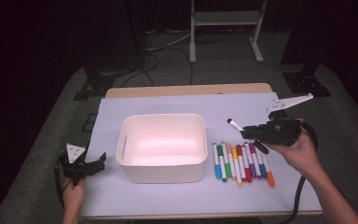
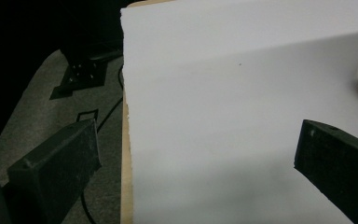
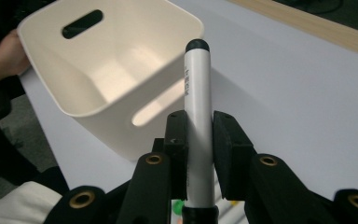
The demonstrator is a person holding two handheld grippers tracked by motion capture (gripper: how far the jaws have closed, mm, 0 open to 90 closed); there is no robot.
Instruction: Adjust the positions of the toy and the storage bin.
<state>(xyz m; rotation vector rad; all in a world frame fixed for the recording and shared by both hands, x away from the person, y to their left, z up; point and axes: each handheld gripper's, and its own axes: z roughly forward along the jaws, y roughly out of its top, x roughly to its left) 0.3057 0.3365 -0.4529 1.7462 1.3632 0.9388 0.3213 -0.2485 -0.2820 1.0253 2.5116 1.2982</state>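
Observation:
A black-capped white marker (image 3: 198,121) sticks out between the pads of my right gripper (image 3: 199,140), which is shut on it. From above, that gripper (image 1: 256,131) hovers over the row of markers, and the black marker (image 1: 235,125) points left toward the white bin (image 1: 161,147). Several coloured markers (image 1: 242,162) lie side by side on the white sheet, right of the bin. My left gripper (image 1: 93,166) rests at the table's left edge, open with nothing between its jaws (image 2: 196,163). The bin's inside looks bare.
White paper (image 1: 242,105) covers the wooden table (image 1: 186,89). Beyond the far edge are cables and a metal stand (image 1: 226,28) on the grey floor. The table's left edge (image 2: 126,177) runs just inside my left gripper's left jaw.

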